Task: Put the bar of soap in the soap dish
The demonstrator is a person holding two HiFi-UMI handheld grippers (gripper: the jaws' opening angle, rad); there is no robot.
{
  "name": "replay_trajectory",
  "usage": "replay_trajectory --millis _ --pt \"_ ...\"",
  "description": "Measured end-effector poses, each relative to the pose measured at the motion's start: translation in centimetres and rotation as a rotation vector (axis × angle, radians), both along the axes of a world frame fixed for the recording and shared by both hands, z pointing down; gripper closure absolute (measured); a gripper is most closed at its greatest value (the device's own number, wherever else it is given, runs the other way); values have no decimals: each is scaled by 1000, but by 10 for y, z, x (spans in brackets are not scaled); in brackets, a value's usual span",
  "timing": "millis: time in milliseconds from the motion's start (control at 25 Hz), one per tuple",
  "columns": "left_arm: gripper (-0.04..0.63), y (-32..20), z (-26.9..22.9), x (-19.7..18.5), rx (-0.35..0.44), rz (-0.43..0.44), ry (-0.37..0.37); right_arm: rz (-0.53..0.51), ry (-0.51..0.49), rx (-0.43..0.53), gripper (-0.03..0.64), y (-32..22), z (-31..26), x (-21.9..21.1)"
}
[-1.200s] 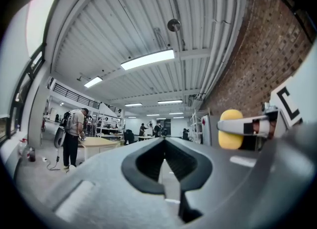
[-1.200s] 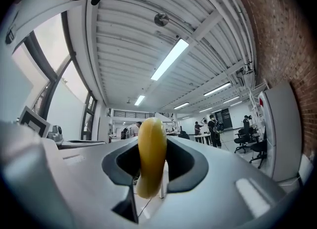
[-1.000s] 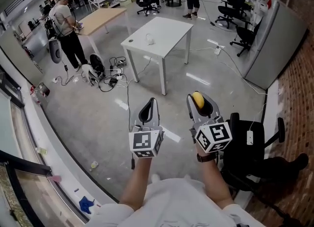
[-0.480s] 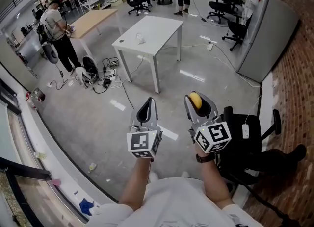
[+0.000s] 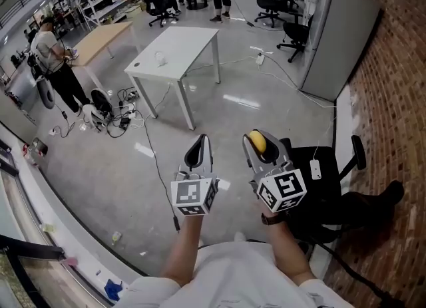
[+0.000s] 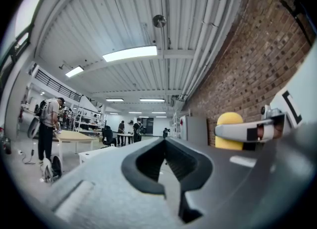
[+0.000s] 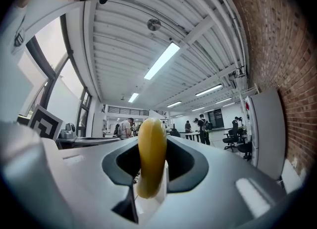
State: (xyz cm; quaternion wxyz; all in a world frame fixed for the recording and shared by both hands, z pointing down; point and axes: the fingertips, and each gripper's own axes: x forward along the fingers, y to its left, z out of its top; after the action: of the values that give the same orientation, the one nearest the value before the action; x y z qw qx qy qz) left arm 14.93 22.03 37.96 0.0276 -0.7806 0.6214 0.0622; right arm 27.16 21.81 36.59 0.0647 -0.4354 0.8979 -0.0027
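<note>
A yellow bar of soap (image 5: 257, 142) sits clamped edge-on in the right tongs (image 5: 255, 137), jaws partway open around it, well short of the white worktop (image 5: 183, 40). The left tongs (image 5: 199, 144), closed and empty, hang alongside. The soap likely handles light, firm and slick; a grip across its flat faces looks soundest. A small pale object (image 5: 160, 57) on the worktop may be the dish. Open floor leads to the worktop; cables (image 5: 113, 114) lie off its near-left corner, a black chair (image 5: 326, 197) nearer, to the right.
</note>
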Motion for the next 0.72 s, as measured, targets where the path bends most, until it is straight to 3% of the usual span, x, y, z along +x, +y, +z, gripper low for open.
replay_trajectory --millis 200,320,520,720 --pt "597 11 4 53 51 42 -59 84 -59 -55 503 -5 14 52" --pt "597 6 17 55 10 53 -76 103 -82 -105 503 -16 30 62" --pt "597 -27 35 32 -32 28 -34 79 -53 -122 503 -37 49 40" --pt "597 -86 43 30 -39 76 -19 52 9 -123 503 -83 55 2"
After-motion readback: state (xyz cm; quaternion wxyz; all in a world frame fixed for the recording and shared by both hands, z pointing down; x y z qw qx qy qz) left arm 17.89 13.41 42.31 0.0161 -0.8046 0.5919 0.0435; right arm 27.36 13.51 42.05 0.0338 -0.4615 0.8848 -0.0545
